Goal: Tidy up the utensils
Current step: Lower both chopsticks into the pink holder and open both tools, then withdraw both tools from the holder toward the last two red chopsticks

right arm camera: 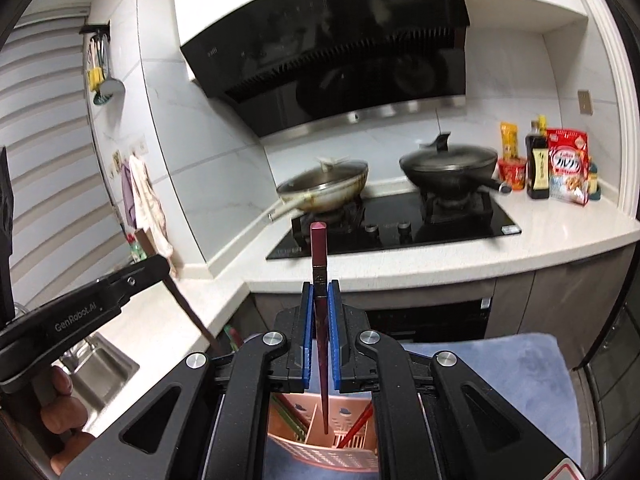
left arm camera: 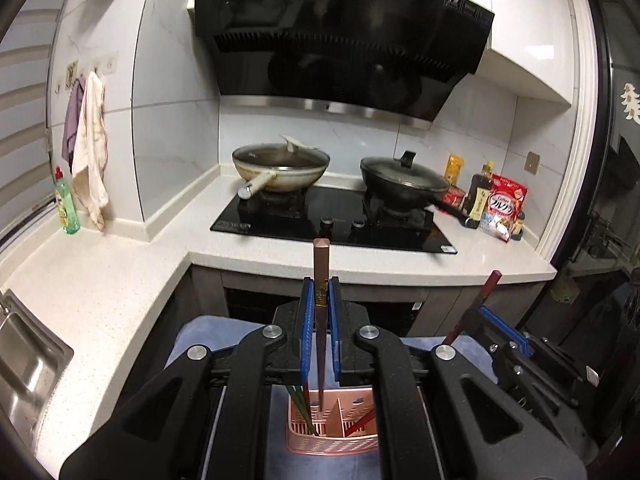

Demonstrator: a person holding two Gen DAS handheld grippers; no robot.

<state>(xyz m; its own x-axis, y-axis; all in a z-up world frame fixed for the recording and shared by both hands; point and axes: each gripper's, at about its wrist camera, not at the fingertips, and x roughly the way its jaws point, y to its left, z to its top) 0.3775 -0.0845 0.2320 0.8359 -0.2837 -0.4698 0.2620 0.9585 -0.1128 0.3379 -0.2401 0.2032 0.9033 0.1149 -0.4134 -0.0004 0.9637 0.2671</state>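
Observation:
My left gripper (left arm camera: 320, 286) is shut on a brown chopstick (left arm camera: 321, 268), held upright with its tip down in the pink slotted utensil holder (left arm camera: 332, 446). My right gripper (right arm camera: 320, 288) is shut on a dark red chopstick (right arm camera: 319, 256), upright, its tip over the same pink holder (right arm camera: 320, 454). The holder has a divider and several chopsticks, green and red, leaning in it. The right gripper and its chopstick (left arm camera: 486, 288) show at right in the left wrist view; the left gripper (right arm camera: 132, 276) shows at left in the right wrist view.
The holder stands on a blue mat (right arm camera: 520, 372). Beyond it a white counter (left arm camera: 400, 260) carries a black hob (left arm camera: 332, 224) with two lidded pans. Bottles and food packets (left arm camera: 500, 208) stand at right. A steel sink (left arm camera: 24, 356) lies at left.

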